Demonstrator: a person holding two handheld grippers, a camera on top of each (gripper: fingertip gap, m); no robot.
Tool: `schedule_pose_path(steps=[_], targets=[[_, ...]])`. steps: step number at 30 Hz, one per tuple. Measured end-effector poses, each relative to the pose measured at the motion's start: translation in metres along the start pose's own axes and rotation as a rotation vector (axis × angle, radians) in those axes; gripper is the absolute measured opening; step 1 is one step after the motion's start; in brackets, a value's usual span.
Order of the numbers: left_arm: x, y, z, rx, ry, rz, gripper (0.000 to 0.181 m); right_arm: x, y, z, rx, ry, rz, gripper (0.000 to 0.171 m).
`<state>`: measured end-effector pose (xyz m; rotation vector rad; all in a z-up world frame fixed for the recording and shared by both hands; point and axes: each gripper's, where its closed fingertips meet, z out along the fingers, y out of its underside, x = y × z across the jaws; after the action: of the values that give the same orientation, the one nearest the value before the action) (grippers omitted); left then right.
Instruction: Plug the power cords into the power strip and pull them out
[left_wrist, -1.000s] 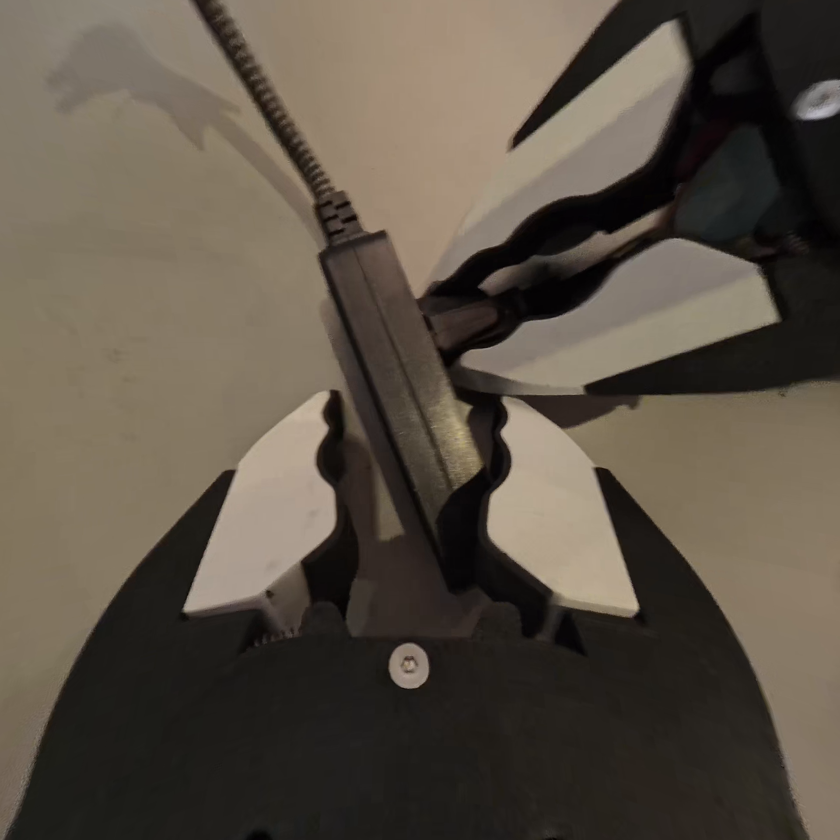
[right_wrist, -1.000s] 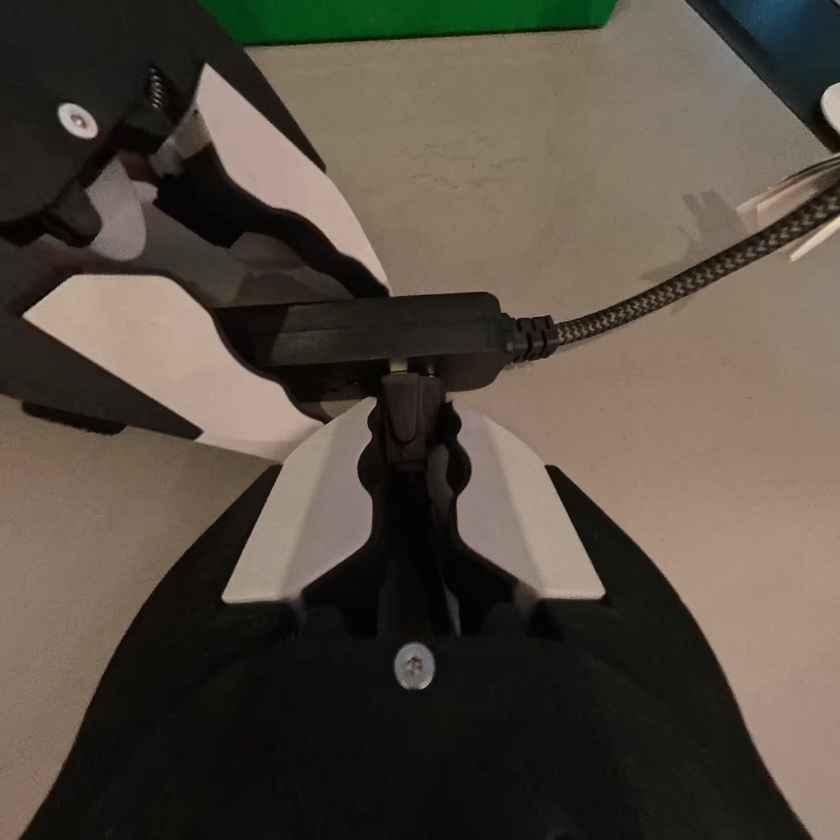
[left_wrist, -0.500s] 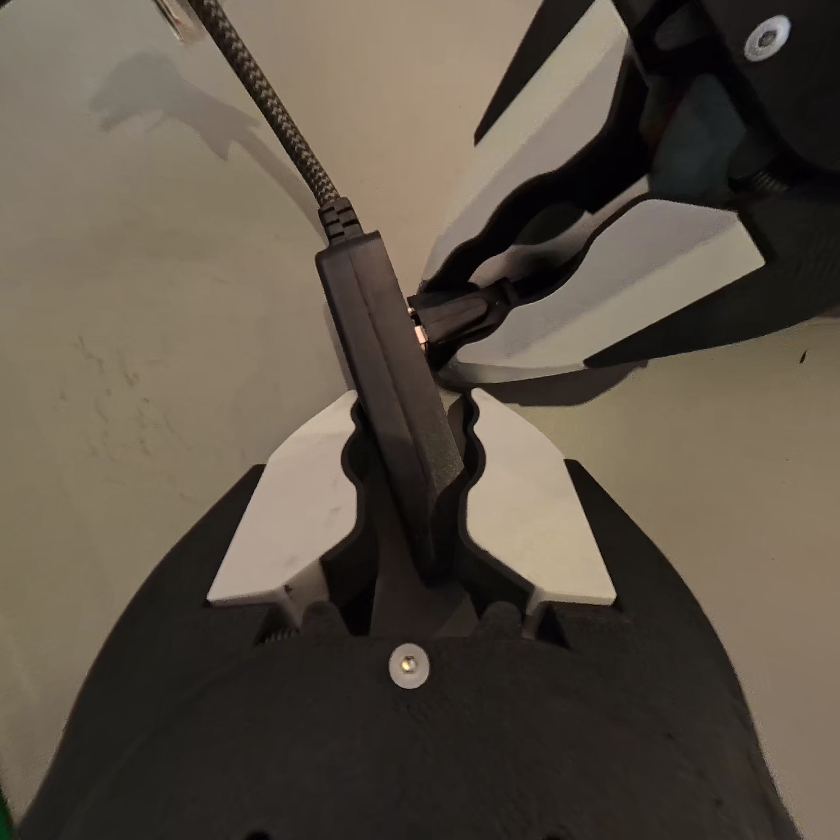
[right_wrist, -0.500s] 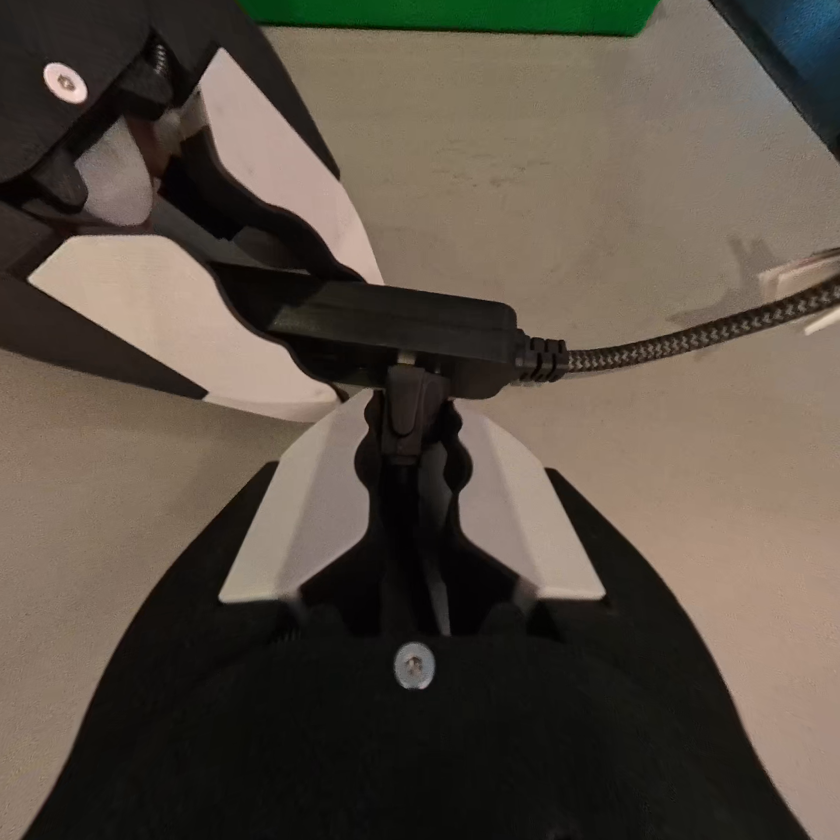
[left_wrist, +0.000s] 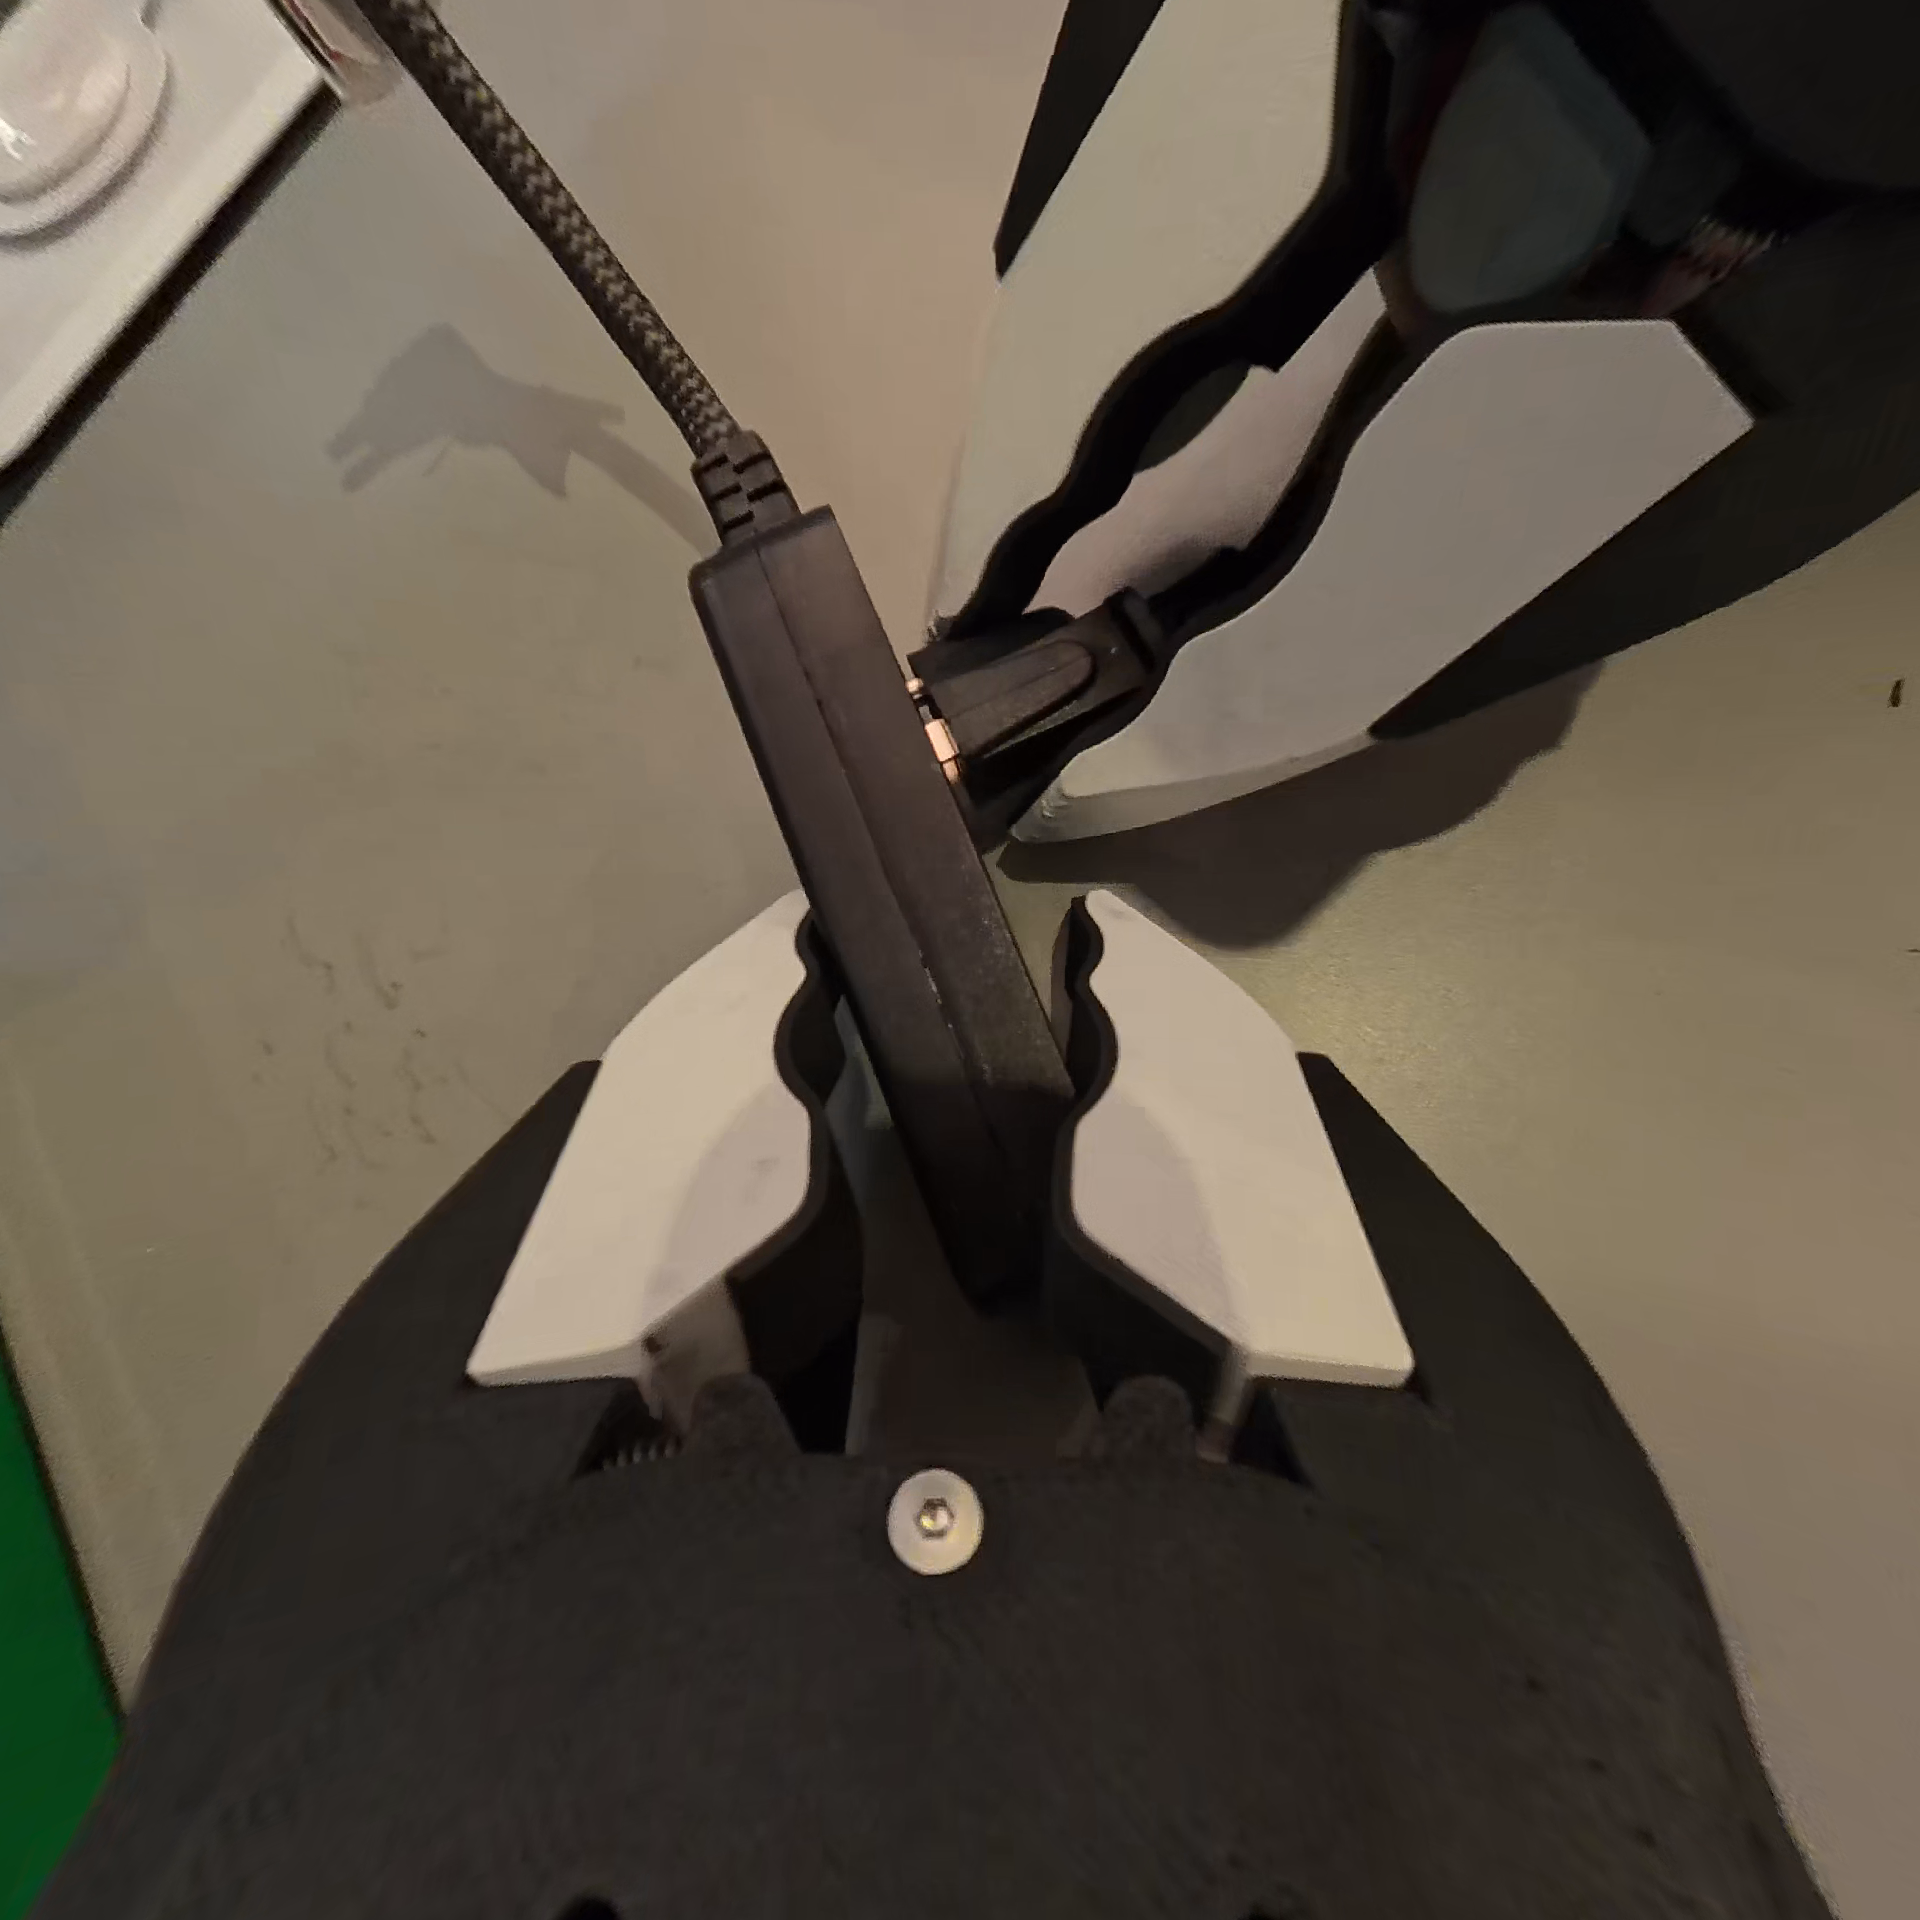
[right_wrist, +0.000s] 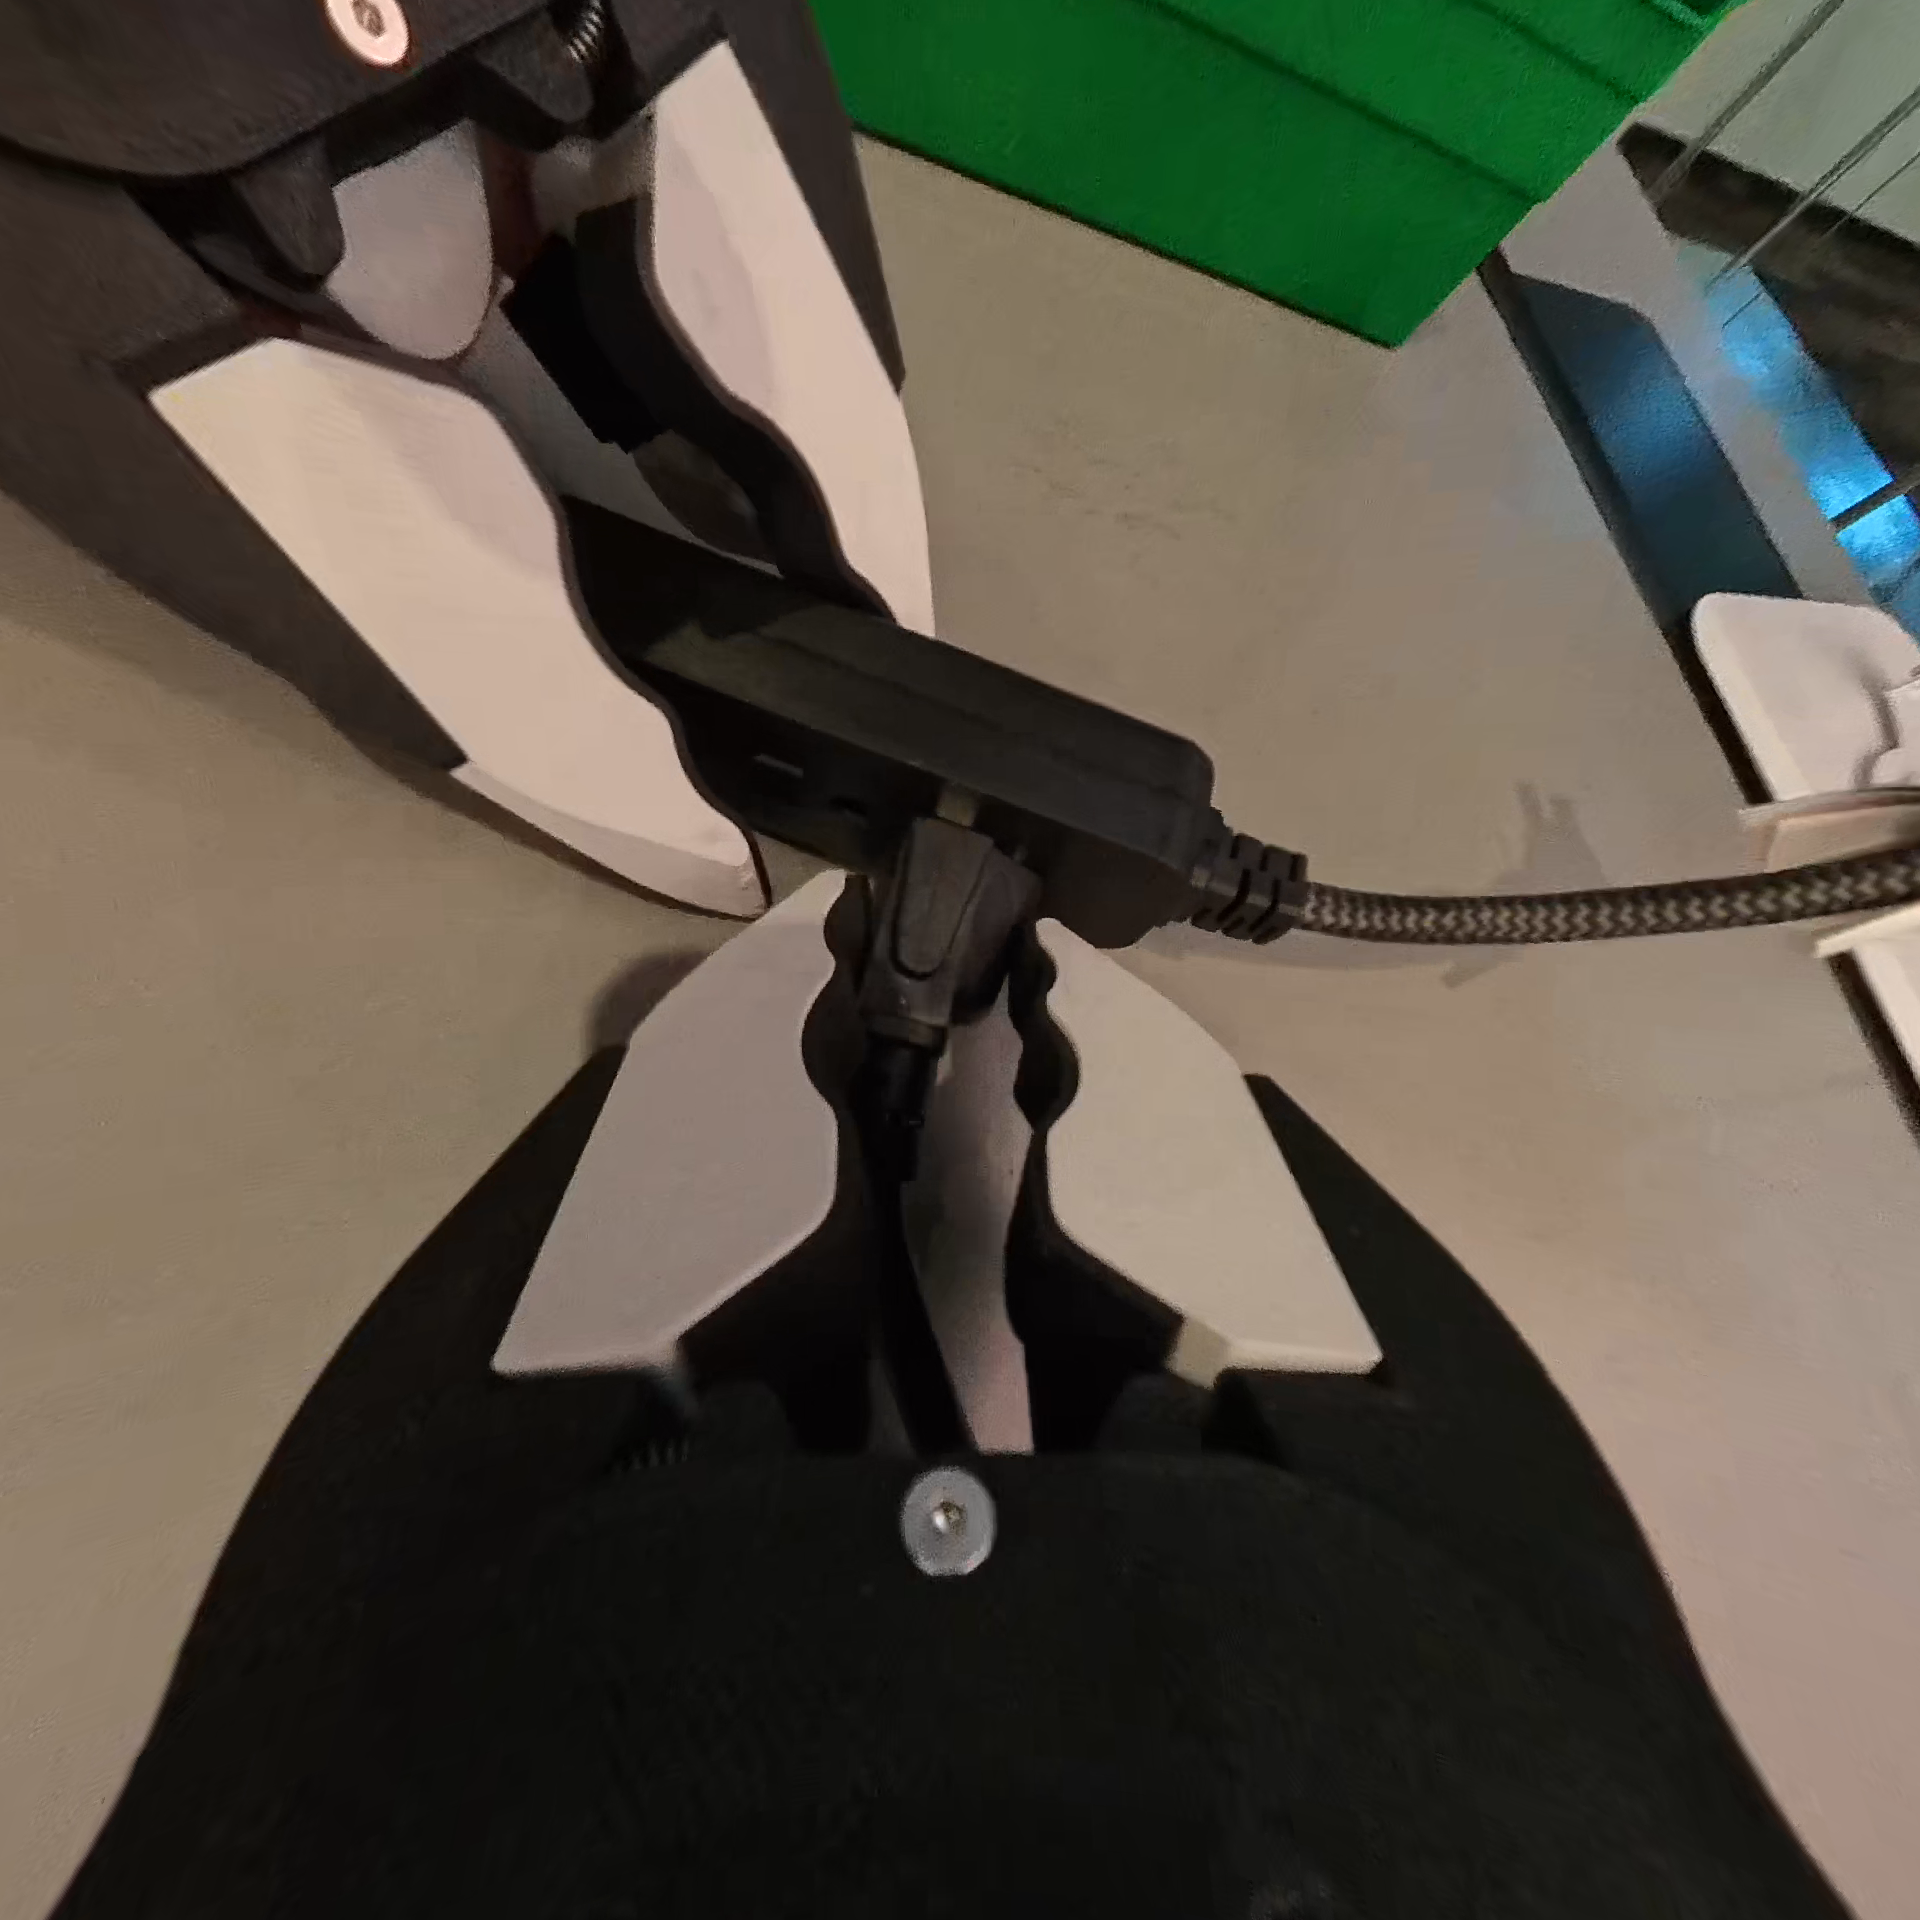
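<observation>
A slim black power strip (left_wrist: 862, 831) with a braided cord (left_wrist: 582, 239) is held above the beige table. My left gripper (left_wrist: 940, 904) is shut on its near end. My right gripper (left_wrist: 987, 727) comes in from the right, shut on a black plug (left_wrist: 1023, 686). The plug's brass prongs sit partly in the strip's side face, with a short length of them showing. In the right wrist view my right gripper (right_wrist: 930, 935) holds the plug (right_wrist: 935, 914) under the strip (right_wrist: 935, 707). The left gripper (right_wrist: 821, 748) clamps the strip from the upper left, and the cord (right_wrist: 1558, 909) runs off right.
A green box (right_wrist: 1195, 135) stands at the back of the table (right_wrist: 1247, 520). A white object (right_wrist: 1797, 686) lies at the right edge beside a dark blue item (right_wrist: 1662, 436). In the left wrist view, a white tray-like object (left_wrist: 94, 135) is at top left. My two grippers' fingertips are within a few centimetres of each other.
The plug has drawn back a little from the strip, so its brass prongs now show. Both grippers have tilted and shifted together, bringing the green box and white objects more into view.
</observation>
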<state>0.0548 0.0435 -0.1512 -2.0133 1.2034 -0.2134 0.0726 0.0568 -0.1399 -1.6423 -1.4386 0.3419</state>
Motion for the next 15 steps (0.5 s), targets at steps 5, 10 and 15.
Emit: schedule_pose_path(steps=[5,10,15], targets=[[0.003,-0.001,-0.002,-0.015,-0.018,0.089,0.041,0.001,-0.001,-0.006,0.018,0.037,-0.172,0.029],[0.004,-0.006,-0.001,-0.046,0.011,0.144,0.051,0.008,-0.002,-0.007,-0.004,0.023,-0.219,0.029],[0.002,-0.021,-0.003,0.063,0.11,-0.046,0.056,0.019,-0.01,-0.011,-0.004,0.171,-0.245,0.026]])
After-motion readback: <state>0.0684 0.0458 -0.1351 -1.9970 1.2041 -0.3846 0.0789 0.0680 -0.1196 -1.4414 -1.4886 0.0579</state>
